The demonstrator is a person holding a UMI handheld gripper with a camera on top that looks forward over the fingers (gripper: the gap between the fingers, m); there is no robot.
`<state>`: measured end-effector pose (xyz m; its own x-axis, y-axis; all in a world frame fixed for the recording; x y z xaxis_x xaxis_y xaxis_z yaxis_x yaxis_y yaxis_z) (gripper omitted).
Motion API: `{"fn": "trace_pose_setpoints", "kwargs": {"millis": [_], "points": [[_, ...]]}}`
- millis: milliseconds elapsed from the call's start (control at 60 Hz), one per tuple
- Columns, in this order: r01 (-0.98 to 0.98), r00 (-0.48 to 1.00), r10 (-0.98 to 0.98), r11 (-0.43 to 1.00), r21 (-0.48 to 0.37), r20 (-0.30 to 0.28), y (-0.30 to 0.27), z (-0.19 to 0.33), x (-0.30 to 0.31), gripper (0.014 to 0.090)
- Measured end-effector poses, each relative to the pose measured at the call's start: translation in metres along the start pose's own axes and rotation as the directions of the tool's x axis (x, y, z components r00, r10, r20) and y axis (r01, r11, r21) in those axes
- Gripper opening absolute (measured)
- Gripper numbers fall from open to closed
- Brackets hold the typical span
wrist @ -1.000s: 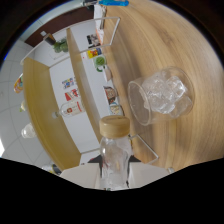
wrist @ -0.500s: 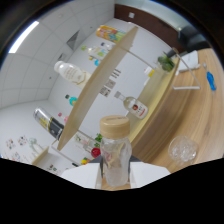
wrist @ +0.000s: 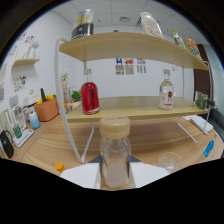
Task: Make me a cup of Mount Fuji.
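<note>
Gripper view: gripper (wrist: 114,167) clamped on clear bottle (wrist: 115,152), both fingers (wrist: 80,175) pressing its sides, held upright, likely so nothing spills. Round tan cap on top. Clear glass (wrist: 169,161) low beside it on wooden table (wrist: 50,150), probably waiting for pouring. Red bottle (wrist: 90,98) up on smooth wooden shelf (wrist: 135,107).

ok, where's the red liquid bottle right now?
In the gripper view the round red liquid bottle stands upright on the wooden shelf's lower tier, toward its left end, beyond the claw, which holds a clear wooden-lidded bottle.
</note>
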<state>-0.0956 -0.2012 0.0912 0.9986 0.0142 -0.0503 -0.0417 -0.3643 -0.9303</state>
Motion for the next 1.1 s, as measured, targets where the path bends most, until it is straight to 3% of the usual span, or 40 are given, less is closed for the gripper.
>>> {"fn": "trace_pose_setpoints", "kwargs": {"millis": [283,583,700,800,1100], "points": [[0.028,0.999,-0.026,0.995,-0.098,0.019,0.038,0.014,-0.007,0.0383],[0.059,0.998,-0.058,0.995,-0.078,0.015,0.043,0.002,-0.008,0.0421],[0.057,0.998,-0.054,0.992,-0.109,0.03,0.048,-0.006,-0.008,0.0565],[0.046,0.998,-0.042,0.992,-0.12,0.037,0.041,-0.022,-0.009,0.0869],[0.054,0.998,-0.052,0.998,-0.037,0.04,-0.013,-0.103,0.014,0.0865]]}}
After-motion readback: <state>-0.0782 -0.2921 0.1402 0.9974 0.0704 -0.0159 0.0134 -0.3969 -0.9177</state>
